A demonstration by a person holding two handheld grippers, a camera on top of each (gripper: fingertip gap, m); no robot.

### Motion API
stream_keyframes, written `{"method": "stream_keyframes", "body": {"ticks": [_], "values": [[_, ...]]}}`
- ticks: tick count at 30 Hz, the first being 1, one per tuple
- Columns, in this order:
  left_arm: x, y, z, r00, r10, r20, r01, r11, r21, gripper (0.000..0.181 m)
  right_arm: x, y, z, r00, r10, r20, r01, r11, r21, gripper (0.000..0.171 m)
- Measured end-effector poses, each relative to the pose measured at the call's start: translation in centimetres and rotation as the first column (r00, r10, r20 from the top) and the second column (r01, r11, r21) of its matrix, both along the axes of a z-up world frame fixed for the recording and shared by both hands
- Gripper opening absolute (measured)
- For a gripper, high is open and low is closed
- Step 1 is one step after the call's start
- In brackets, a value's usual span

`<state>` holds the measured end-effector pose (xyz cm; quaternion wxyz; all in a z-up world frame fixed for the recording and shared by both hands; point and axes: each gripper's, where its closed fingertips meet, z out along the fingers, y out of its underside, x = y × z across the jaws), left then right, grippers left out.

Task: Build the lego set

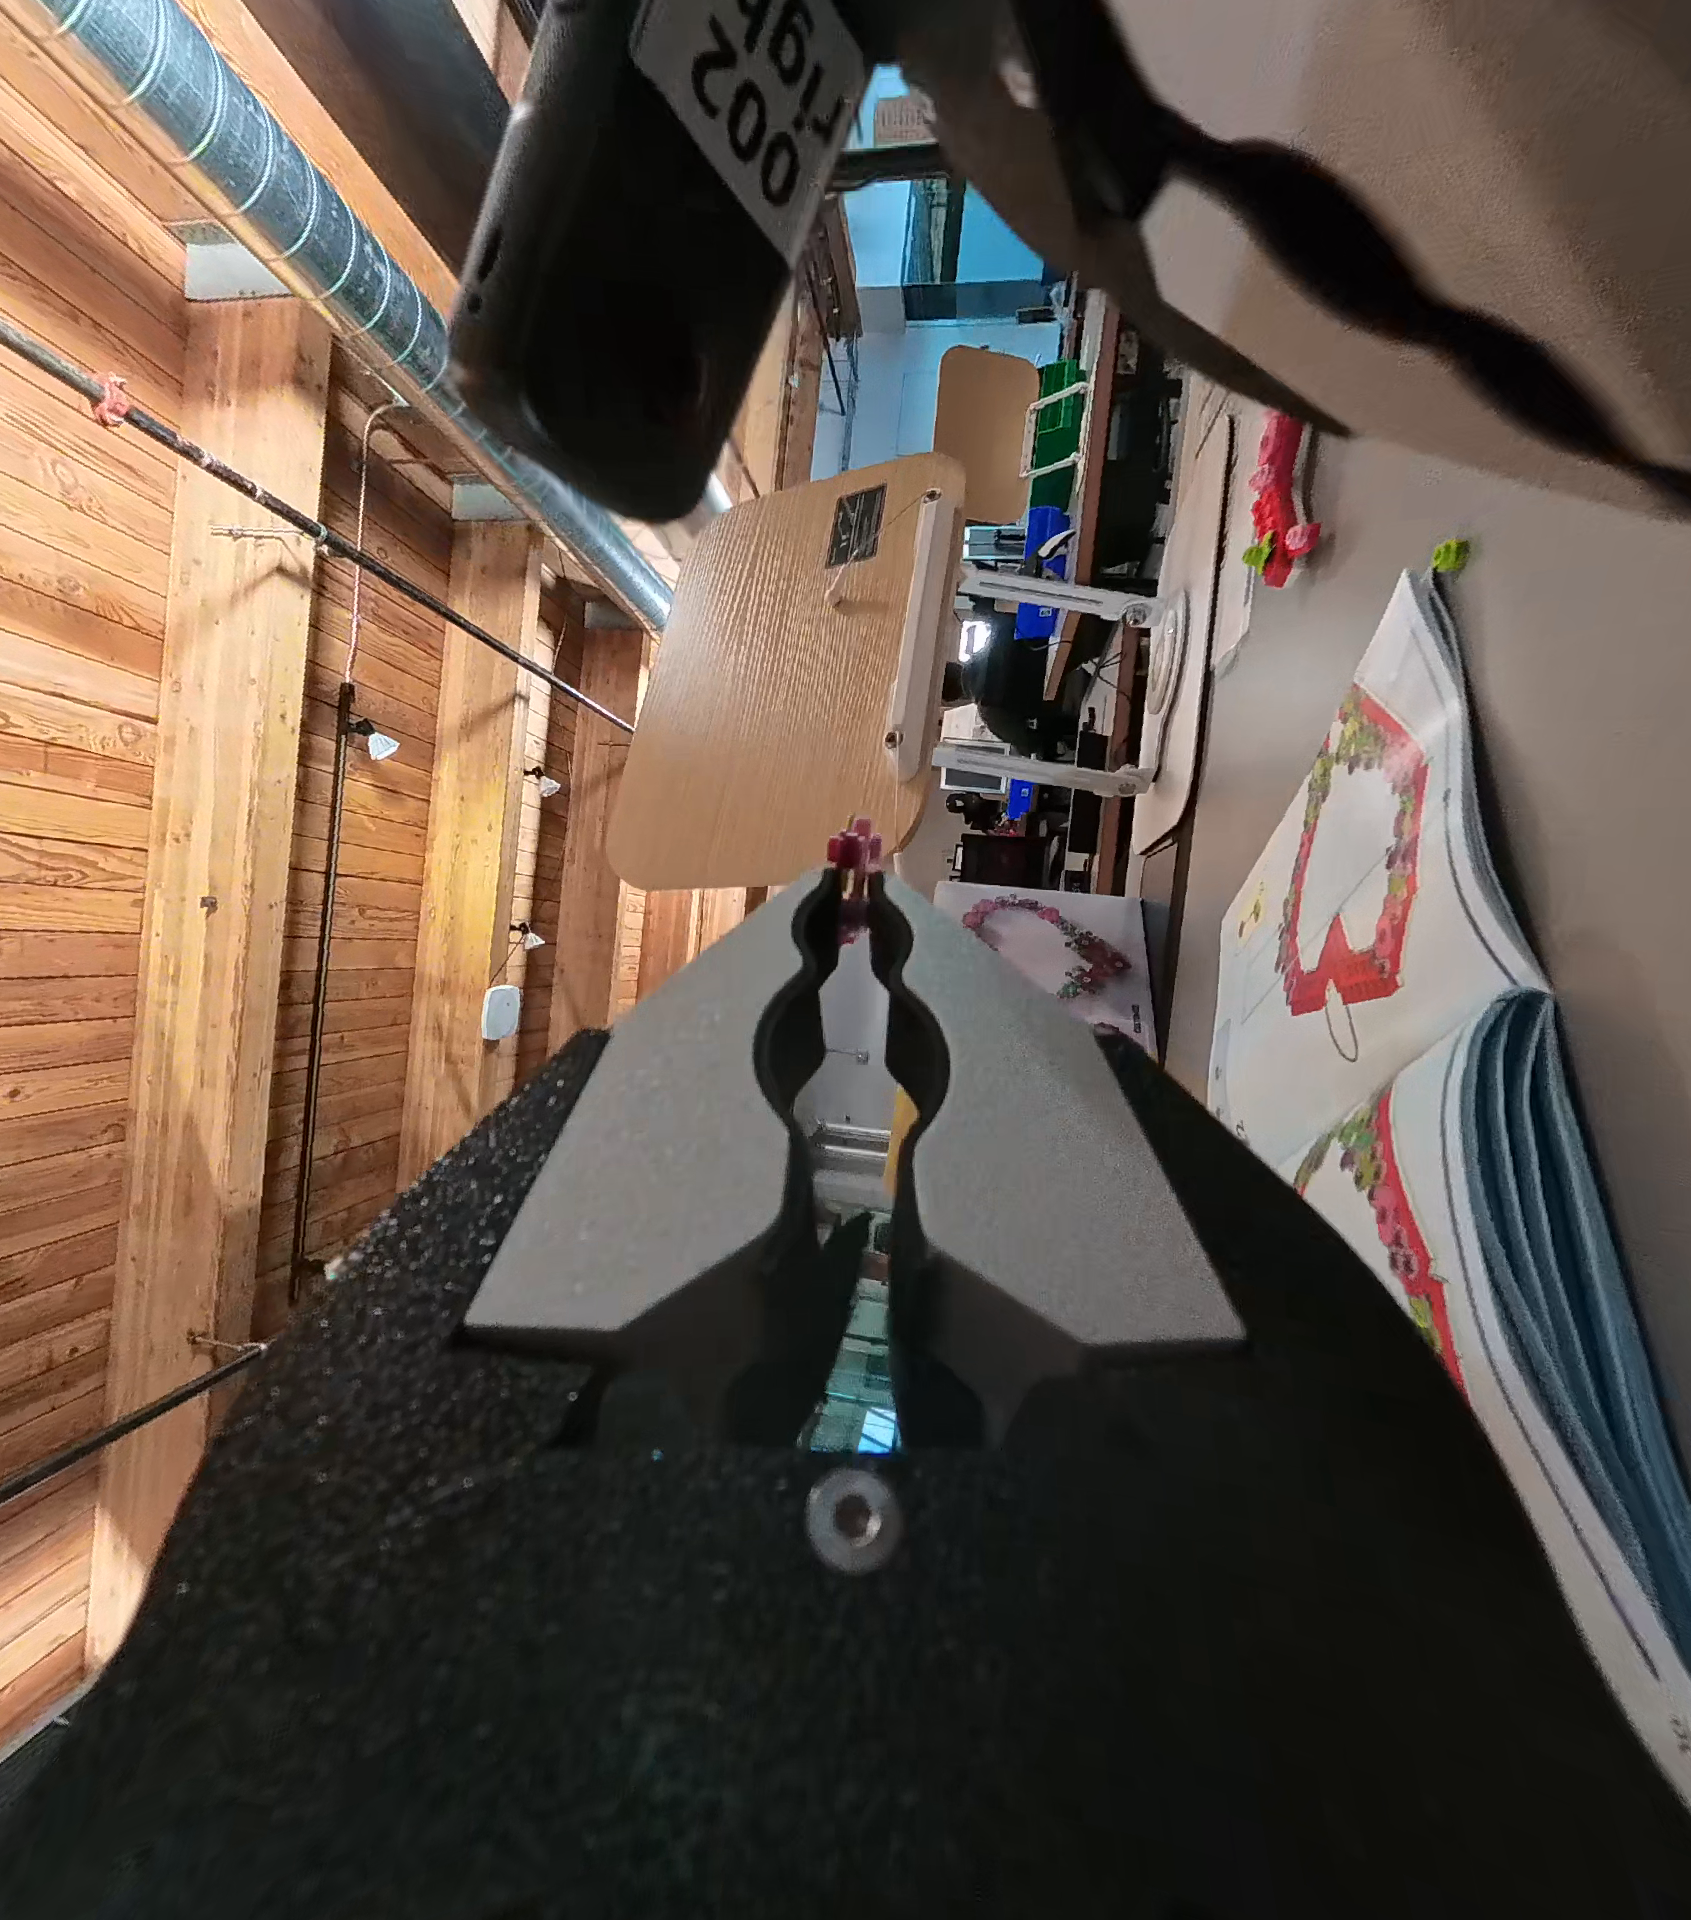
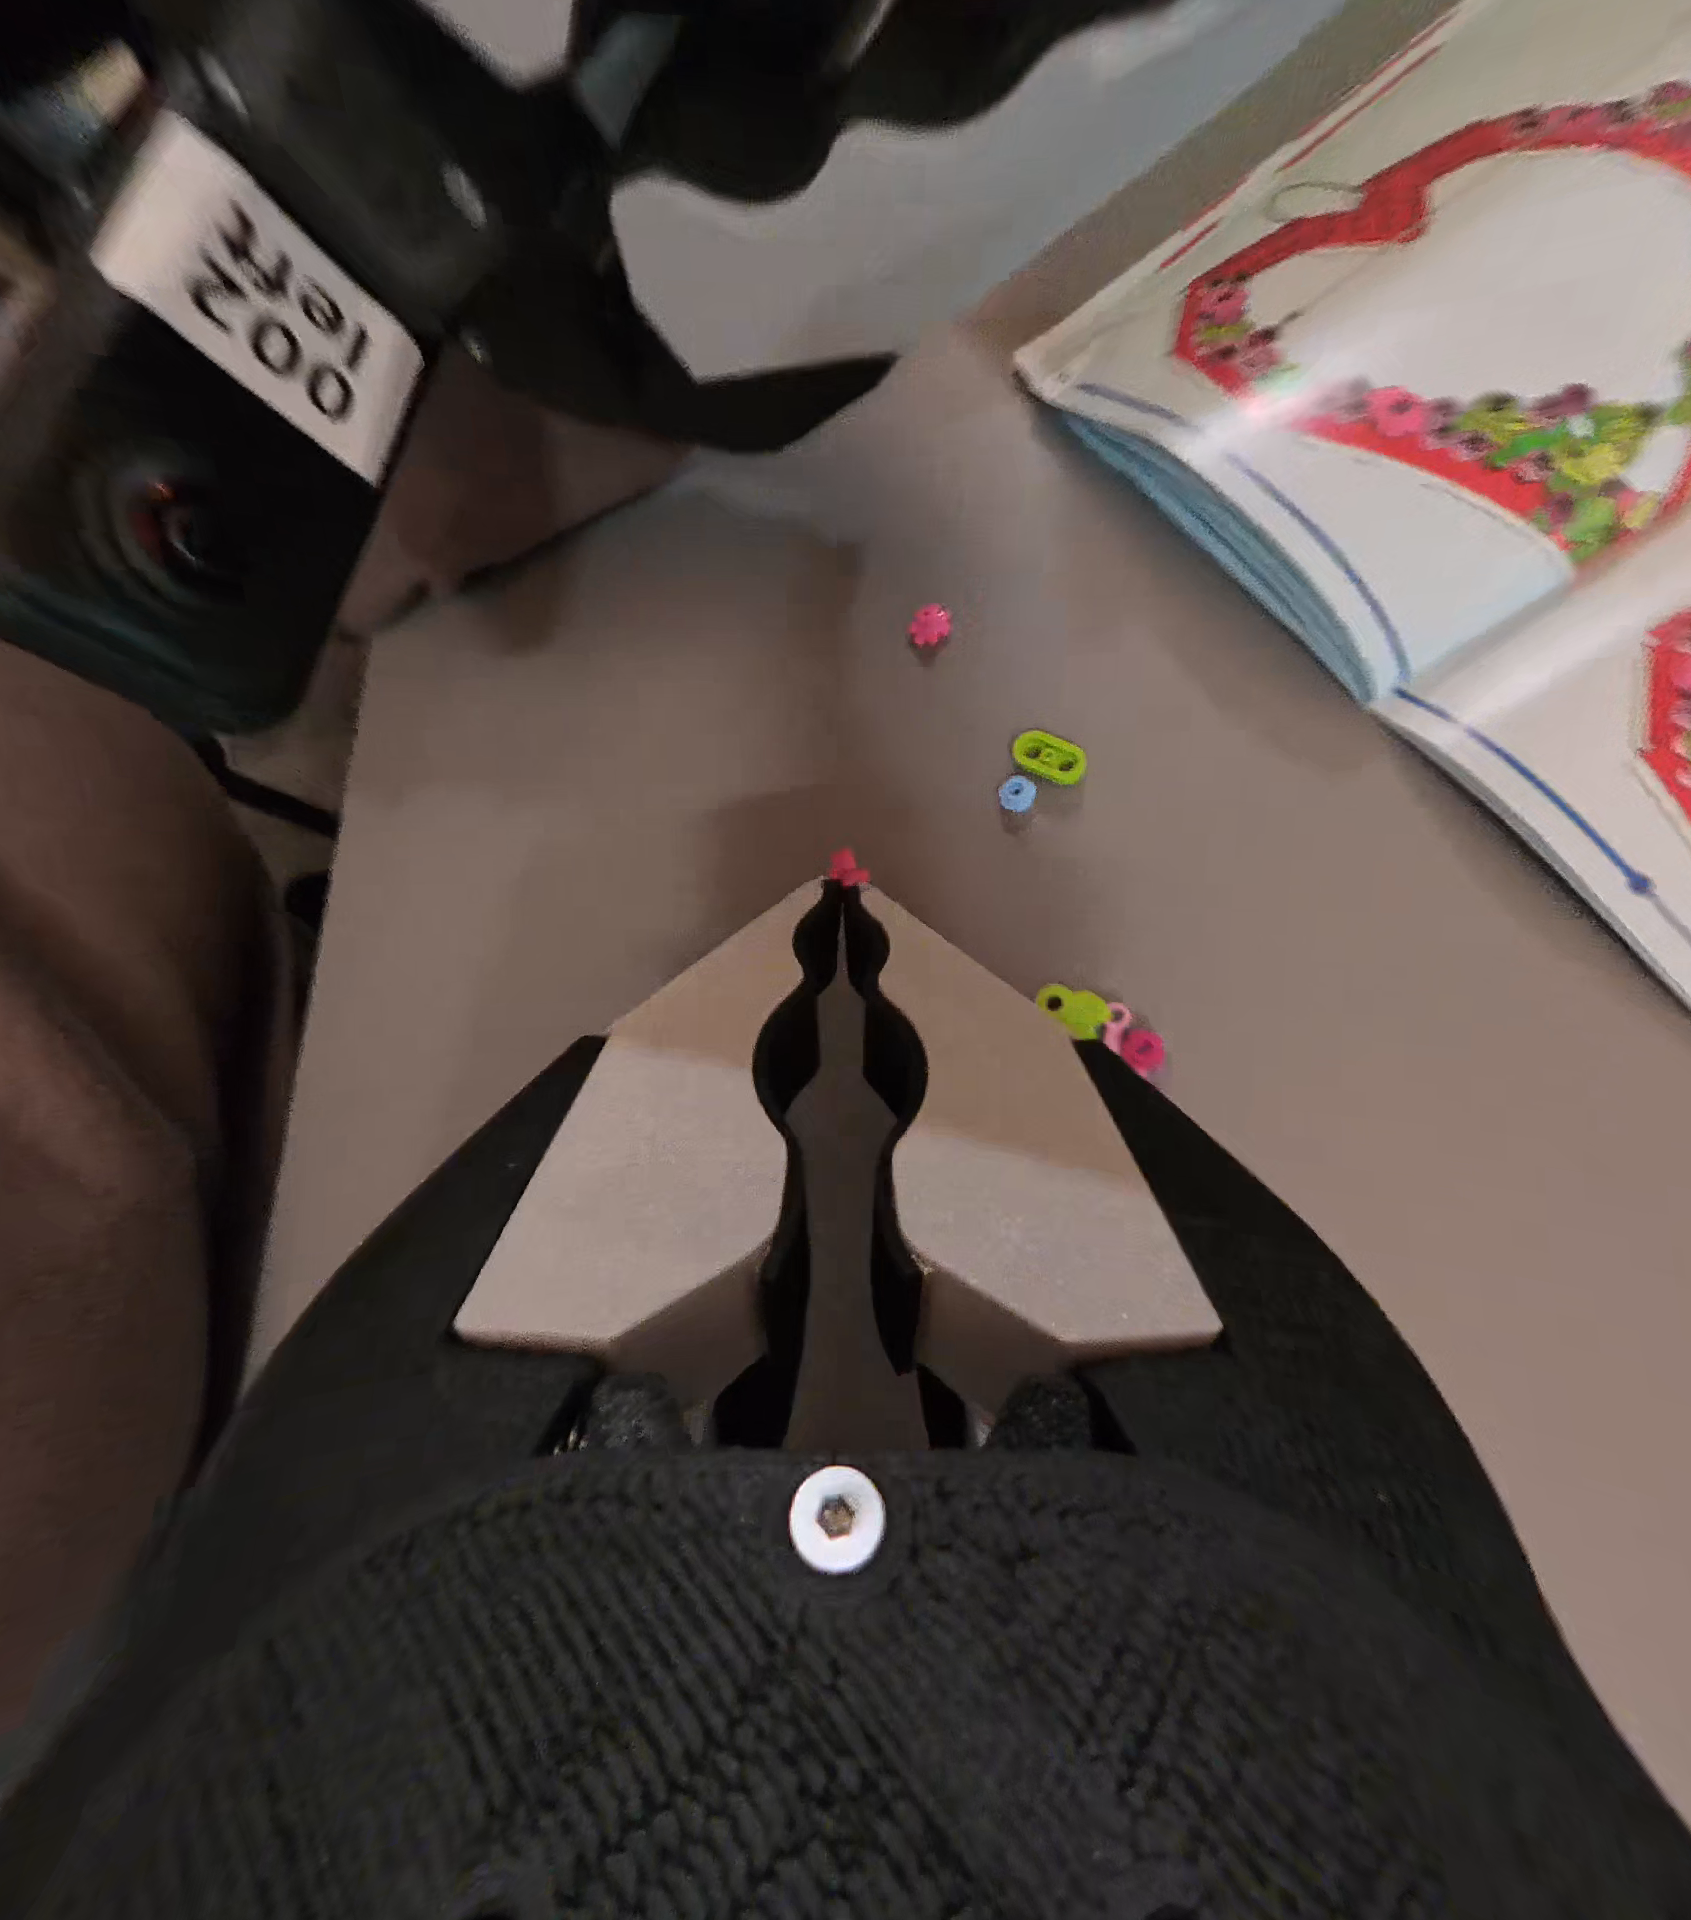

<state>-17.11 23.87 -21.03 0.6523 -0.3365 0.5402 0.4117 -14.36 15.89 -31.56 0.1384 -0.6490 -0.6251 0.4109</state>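
Observation:
My left gripper [image 1: 853, 881] is shut on a small dark pink flower piece [image 1: 855, 844], held up in the air and turned sideways. My right gripper [image 2: 843, 889] is shut on a small pink flower piece [image 2: 847, 867] just above the grey table [image 2: 612, 748]. The other gripper shows blurred at the top of each view, with its body [image 1: 612, 260] in the left wrist view and its body [image 2: 228, 343] in the right wrist view. A partly built red heart frame with flowers [image 1: 1279, 499] lies far off on the table.
An open instruction booklet [image 2: 1464, 436] lies right of my right gripper; it also shows in the left wrist view [image 1: 1360, 935]. Loose pieces lie on the table: a pink flower [image 2: 929, 624], a lime link [image 2: 1049, 754], a blue stud [image 2: 1015, 795], a lime-and-pink cluster [image 2: 1101, 1023]. A wooden chair [image 1: 789, 675] stands behind. The tips of one gripper are about 12 cm away from the tips of the other. To reach the blue stud [image 2: 1015, 795] in a straight line is about 5 cm for my right fingers, about 12 cm for my left.

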Motion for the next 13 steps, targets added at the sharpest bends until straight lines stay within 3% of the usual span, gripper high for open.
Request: {"method": "stream_keyframes", "body": {"ticks": [1,4,8,13], "values": [[0.1,0.0,-0.1,1.0,-0.002,-0.003,0.002,1.0,0.0,0.002,0.4,0.6,0.8,0.999,-0.03,-0.028,0.029,0.999,-0.023,0.0],[1.0,-0.2,-0.5,1.0,-0.022,-0.018,0.022,1.0,-0.009,0.002,2.0,2.9,4.2,0.978,-0.146,-0.15,0.134,0.987,-0.089,0.0],[3.1,-0.8,-1.7,0.994,-0.078,-0.073,0.076,0.997,-0.022,0.002,4.1,5.6,9.2,0.887,-0.326,-0.327,0.238,0.93,-0.28,0.0],[6.1,-2.1,-2.5,0.978,-0.136,-0.158,0.142,0.989,0.028,0.002,4.9,5.3,10.8,0.839,-0.444,-0.315,0.144,0.74,-0.657,0.0]]}}
